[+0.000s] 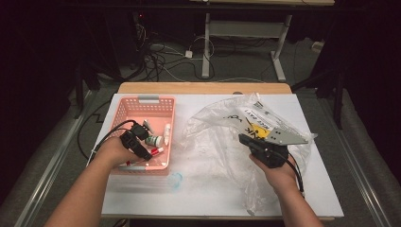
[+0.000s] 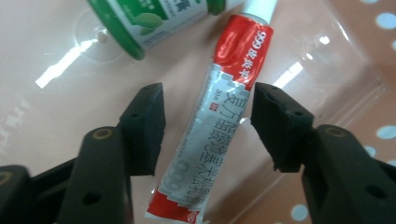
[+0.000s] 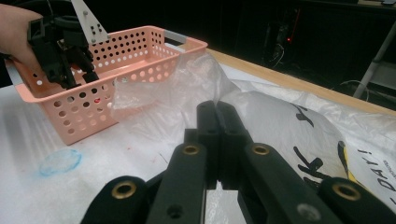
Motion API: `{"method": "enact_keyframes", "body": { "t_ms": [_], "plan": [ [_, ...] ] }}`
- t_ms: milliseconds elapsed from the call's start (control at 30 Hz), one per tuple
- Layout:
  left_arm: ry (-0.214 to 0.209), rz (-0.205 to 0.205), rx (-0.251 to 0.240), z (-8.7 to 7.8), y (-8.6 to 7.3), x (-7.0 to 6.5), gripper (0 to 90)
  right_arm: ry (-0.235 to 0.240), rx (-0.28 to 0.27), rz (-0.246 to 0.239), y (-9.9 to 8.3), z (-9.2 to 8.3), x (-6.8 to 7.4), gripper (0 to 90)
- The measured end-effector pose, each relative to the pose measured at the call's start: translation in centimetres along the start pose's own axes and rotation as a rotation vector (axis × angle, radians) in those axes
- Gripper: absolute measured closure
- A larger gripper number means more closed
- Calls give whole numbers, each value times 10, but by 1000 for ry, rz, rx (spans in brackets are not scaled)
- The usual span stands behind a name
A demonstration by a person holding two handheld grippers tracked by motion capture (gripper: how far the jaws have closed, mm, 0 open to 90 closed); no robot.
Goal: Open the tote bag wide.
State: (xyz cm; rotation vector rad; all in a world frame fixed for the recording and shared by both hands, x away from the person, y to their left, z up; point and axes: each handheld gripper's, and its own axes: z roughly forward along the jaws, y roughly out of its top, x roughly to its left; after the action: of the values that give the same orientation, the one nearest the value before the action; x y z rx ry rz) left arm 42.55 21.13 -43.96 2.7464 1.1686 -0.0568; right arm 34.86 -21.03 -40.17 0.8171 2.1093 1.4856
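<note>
Reaching into the pink perforated plastic basket [image 1: 142, 109] near the tabletop's left edge, left tool [image 2: 208, 121] half open astride a red-and-silver ointment tube [image 2: 224, 112], unpinched; closing likely next; right tool [image 3: 217, 140] shut on the clear plastic bag [image 3: 280, 116].

Black claws [image 2: 208, 130] [image 3: 217, 135], brass-ringed pivot screws, grey triangular plate, trailing black cables, bare forearms.

Dim room, lit table, glare on the basket floor [image 2: 60, 70].

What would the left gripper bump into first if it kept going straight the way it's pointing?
Most likely the red and silver tube, lying on the pink basket's floor between the left gripper's open jaws.
</note>
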Motion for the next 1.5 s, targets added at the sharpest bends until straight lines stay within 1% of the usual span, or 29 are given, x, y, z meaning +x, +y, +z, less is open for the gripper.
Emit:
{"method": "enact_keyframes", "body": {
  "t_ms": [133, 233, 267, 367, 433, 533, 633, 800, 1133, 1233, 1333, 1500],
  "plan": [
    [16, 18, 49, 5, 3, -3, 457, 2, 2, -1, 0, 0, 0, 900],
    [35, 30, 56, 6, 5, -5, 481, 1, 2, 0, 0, 0, 0, 900],
    [36, 34, 55, 6, 5, -5, 485, 1, 2, 0, 0, 0, 0, 900],
    [33, 26, 54, 6, 6, -4, 508, 3, 2, -1, 0, 0, 1, 900],
    [32, 32, 50, 6, 6, -4, 524, 4, 1, -2, 0, 1, 1, 900],
    [29, 45, 42, 6, 6, -4, 583, 4, 1, -2, 0, 0, 1, 900],
    [28, 47, 38, 6, 6, -5, 598, 3, 0, -1, 0, 0, 0, 900],
    [29, 62, 34, 6, 6, -6, 659, 3, -1, 0, 0, 0, 1, 900],
    [31, 82, 32, 6, 6, -6, 671, -2, -4, 3, 0, -1, 0, 900],
    [33, 84, 31, 6, 6, -7, 672, -2, -5, 4, 0, -1, 0, 900],
    [32, 65, 32, 5, 6, -7, 674, -2, -6, 4, 0, -2, -1, 900],
    [44, 77, 31, 5, 6, -8, 674, -3, -8, 4, 0, -2, -1, 900]
  ]
}}
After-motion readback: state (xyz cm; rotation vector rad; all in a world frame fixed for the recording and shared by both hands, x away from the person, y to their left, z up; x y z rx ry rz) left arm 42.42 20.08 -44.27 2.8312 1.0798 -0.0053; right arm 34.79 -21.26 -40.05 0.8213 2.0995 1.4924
